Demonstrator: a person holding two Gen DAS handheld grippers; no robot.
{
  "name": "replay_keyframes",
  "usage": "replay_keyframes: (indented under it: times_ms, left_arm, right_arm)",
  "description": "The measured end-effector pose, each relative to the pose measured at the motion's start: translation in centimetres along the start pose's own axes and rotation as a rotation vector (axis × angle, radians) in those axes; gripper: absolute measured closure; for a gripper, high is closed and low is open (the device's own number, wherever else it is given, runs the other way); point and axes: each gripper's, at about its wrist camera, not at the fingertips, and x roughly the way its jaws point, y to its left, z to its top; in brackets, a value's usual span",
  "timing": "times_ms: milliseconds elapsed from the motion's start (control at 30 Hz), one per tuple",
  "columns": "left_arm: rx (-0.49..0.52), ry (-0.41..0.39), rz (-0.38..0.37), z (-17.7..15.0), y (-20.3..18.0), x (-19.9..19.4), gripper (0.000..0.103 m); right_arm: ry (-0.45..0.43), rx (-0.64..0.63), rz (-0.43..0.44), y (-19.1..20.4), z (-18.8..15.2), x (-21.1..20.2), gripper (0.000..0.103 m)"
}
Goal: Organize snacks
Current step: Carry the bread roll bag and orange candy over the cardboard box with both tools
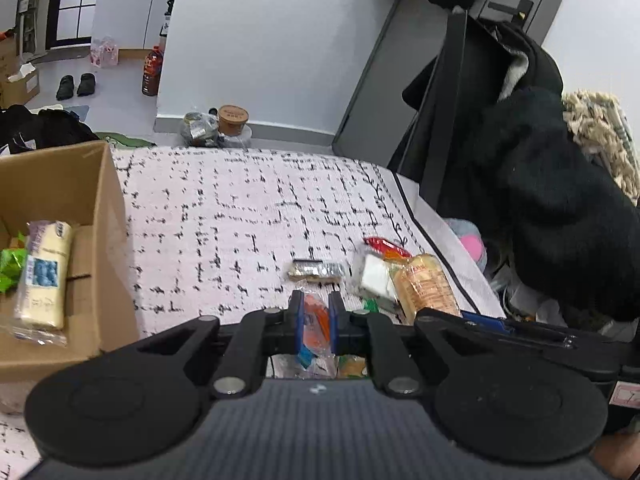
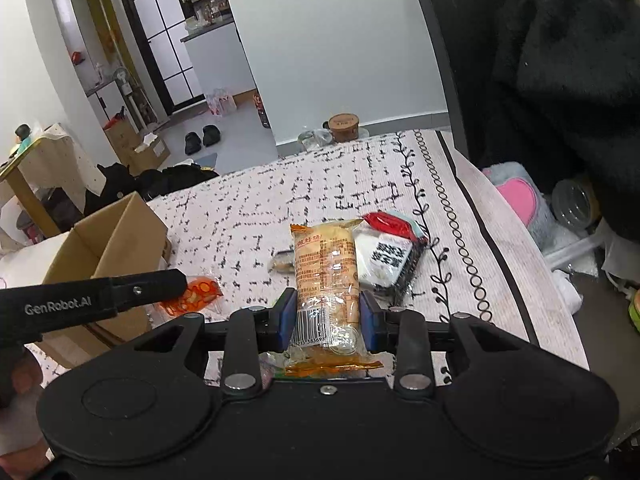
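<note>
My left gripper (image 1: pixel 314 312) is shut on a small orange snack packet (image 1: pixel 316 320); in the right wrist view that packet (image 2: pixel 196 292) hangs from it just right of the cardboard box (image 2: pixel 116 236). My right gripper (image 2: pixel 328 314) has its jaws at both sides of a long orange-wrapped bread packet (image 2: pixel 326 280), which also shows in the left wrist view (image 1: pixel 430 286). The box (image 1: pixel 100 208) holds a pale yellow packet (image 1: pixel 42 276) and a green packet (image 1: pixel 10 268). A silver packet (image 1: pixel 316 270), a white packet (image 1: pixel 376 276) and a red packet (image 1: pixel 386 246) lie on the patterned cloth.
The white cloth (image 1: pixel 240 216) with black marks covers the surface. Black clothes (image 1: pixel 560 208) hang over a dark chair at the right. A pink plush item (image 2: pixel 520 200) and a plastic jar (image 2: pixel 576 200) lie beyond the right edge. A brown-lidded tub (image 2: pixel 343 126) stands at the far edge.
</note>
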Motion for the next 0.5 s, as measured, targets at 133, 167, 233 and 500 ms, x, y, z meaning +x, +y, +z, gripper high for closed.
replay_keyframes:
  times_ms: [133,167,233,500]
  left_arm:
    - [-0.006,-0.029,0.008,0.8,0.6,-1.1,0.092]
    - [-0.006,-0.038,0.012,1.1,0.8,-1.5,0.092]
    - [-0.01,-0.054,0.021,1.5,1.3,-2.2,0.092]
    - [-0.03,-0.105,0.071,3.0,3.9,-4.5,0.092]
  right_arm:
    - [-0.013,-0.003,0.02,0.9,0.7,0.0,0.071]
    - [-0.017,-0.005,0.027,1.3,0.9,0.1,0.071]
    - [-0.027,-0.017,0.041,2.0,1.3,0.1,0.071]
    - [-0.061,-0.078,0.096,5.4,3.0,0.6,0.071]
